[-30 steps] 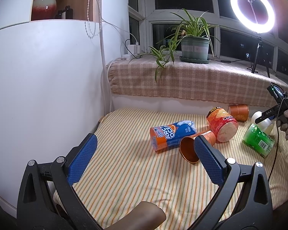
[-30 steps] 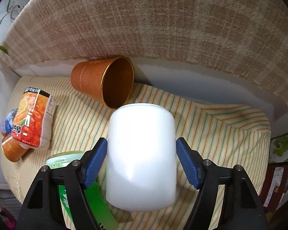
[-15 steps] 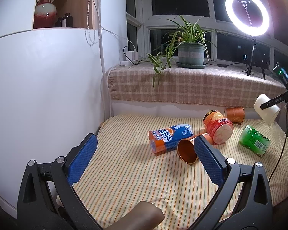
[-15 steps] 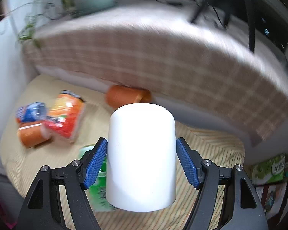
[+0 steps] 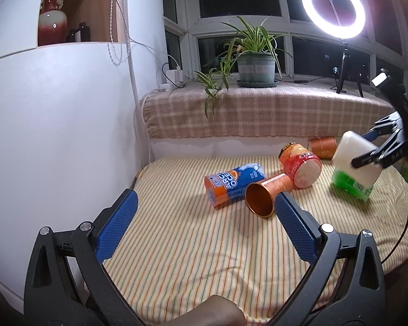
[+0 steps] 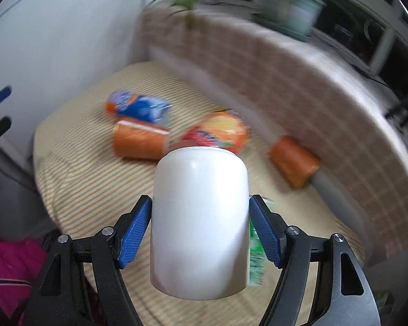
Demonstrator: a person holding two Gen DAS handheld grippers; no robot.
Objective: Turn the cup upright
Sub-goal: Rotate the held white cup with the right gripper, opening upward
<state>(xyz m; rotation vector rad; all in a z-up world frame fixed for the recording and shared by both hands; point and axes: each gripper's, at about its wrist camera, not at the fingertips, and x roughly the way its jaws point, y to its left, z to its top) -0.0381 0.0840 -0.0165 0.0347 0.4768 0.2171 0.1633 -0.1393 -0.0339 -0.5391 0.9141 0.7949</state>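
Observation:
My right gripper [image 6: 200, 228] is shut on a white cup [image 6: 200, 222] and holds it in the air above the striped mat. In the left wrist view the white cup [image 5: 357, 160] hangs tilted at the far right, over a green bottle [image 5: 351, 186], with the right gripper [image 5: 372, 149] around it. My left gripper [image 5: 204, 231] is open and empty, low over the mat's near part. A copper cup [image 5: 266, 197] lies on its side just beyond its right finger, mouth toward me.
On the striped mat [image 5: 176, 244] lie a blue-orange can [image 5: 234, 183], a red-orange canister [image 5: 299, 164] and a second copper cup [image 5: 322, 146]. A checked ledge [image 5: 258, 114] with a potted plant [image 5: 255, 65] and ring light [image 5: 333, 11] runs behind. A white wall [image 5: 54, 135] stands left.
My right gripper lifted the white cup off the mat and swung it leftward, tilting it; its view is blurred from motion. My left gripper stayed nearly still.

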